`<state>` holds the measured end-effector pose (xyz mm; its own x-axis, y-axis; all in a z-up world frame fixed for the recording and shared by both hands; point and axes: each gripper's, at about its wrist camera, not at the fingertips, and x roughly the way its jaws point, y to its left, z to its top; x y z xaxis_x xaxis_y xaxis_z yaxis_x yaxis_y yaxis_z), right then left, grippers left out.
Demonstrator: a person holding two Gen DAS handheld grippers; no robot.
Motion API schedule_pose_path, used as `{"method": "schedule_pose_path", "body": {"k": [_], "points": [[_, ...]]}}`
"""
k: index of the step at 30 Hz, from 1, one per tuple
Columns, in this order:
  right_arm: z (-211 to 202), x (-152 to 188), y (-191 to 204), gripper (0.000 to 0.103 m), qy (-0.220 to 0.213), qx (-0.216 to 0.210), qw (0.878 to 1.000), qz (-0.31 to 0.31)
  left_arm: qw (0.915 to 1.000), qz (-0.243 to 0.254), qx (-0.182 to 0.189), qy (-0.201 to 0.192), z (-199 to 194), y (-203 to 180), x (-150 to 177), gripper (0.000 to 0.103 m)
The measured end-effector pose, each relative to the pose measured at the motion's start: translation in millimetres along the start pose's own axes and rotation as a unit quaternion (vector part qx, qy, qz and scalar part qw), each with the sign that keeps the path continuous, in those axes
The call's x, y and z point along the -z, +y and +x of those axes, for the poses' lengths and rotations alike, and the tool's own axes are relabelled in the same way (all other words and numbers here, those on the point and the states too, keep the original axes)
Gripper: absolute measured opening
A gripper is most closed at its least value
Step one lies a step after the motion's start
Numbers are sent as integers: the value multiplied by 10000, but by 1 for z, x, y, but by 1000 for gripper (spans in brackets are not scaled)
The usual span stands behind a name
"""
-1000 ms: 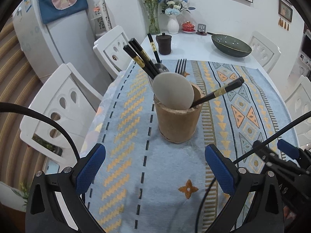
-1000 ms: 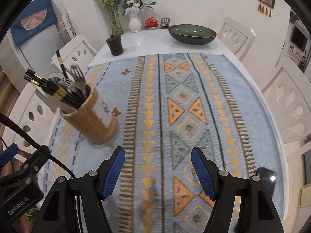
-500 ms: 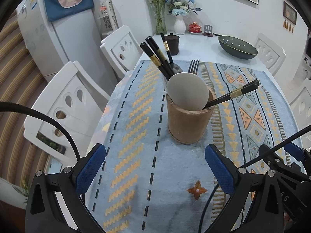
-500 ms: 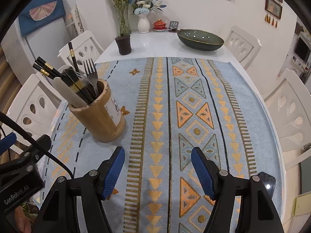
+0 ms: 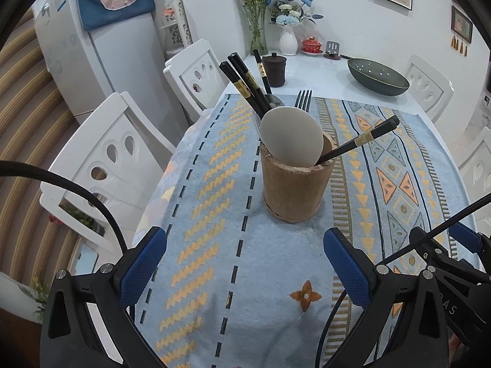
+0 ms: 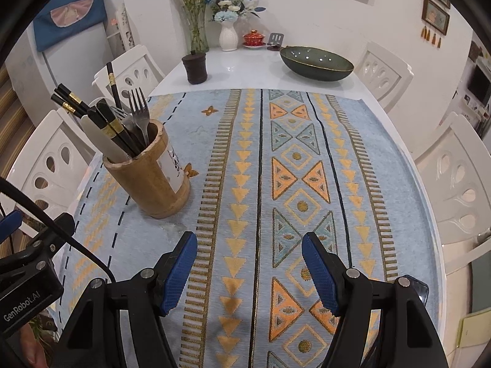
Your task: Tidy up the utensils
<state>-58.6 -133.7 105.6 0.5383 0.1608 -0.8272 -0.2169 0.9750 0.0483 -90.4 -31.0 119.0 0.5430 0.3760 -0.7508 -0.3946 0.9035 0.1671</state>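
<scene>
Near the middle of the left wrist view, the wooden utensil holder (image 5: 296,181) is standing upright on the patterned cloth (image 5: 214,276) covering the surface, and it is sitting a little higher and further right in frame than a second ago, so the left camera is drifting slightly rather than closing in. Packed into the holder are black chopsticks (image 5: 245,87), a fork (image 5: 303,99), a pale flat spoon (image 5: 291,136) and one more pair of chopsticks (image 5: 362,139) leaning out to the right. The left gripper (image 5: 245,273) is hovering with its jaws spread wide and nothing between them. In the right wrist view the right gripper (image 6: 249,273) is likewise holding its jaws well apart and empty over bare cloth, with the holder (image 6: 150,174) at middle left. No loose utensil is showing on the cloth, so the sorting is probably finished, with both hands merely settling. A dark bowl (image 6: 316,63) is resting at the far end.
</scene>
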Motion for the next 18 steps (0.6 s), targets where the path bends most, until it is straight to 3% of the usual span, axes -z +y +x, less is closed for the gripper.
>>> {"method": "schedule_pose_path", "body": {"k": [18], "points": [[1, 2, 8, 68, 110, -14, 9999, -27, 9999, 68, -122, -24, 1, 5, -1, 102]]}}
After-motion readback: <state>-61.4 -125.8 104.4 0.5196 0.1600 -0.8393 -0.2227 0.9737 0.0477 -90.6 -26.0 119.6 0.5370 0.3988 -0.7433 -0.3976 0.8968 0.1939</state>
